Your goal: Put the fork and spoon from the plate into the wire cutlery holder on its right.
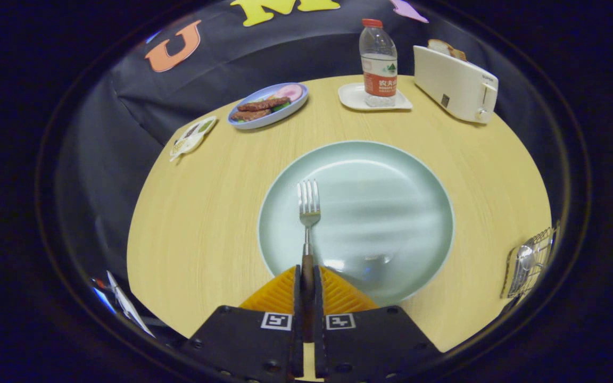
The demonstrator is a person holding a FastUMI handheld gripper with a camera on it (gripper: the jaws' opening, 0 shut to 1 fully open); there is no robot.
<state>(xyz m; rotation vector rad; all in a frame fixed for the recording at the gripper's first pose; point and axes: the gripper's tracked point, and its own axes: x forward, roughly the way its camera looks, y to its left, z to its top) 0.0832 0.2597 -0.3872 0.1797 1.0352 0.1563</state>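
Observation:
My gripper (307,279) is shut on the dark handle of a silver fork (309,205), whose tines point away from me over the left part of a pale green plate (391,175). The plate lies in the middle of a round wooden table just ahead of the fingers. Whether the fork rests on the plate or is lifted off it I cannot tell. Far to the right, by the table's rim, stands the wire cutlery holder (538,255) with a spoon (524,258) standing in it, bowl up.
Beyond the plate stand a water bottle (378,64) on a small white tray (351,96), a white toaster (455,85) with bread in it, and a blue dish of food (268,104). A small packet (192,137) lies at the table's left rim.

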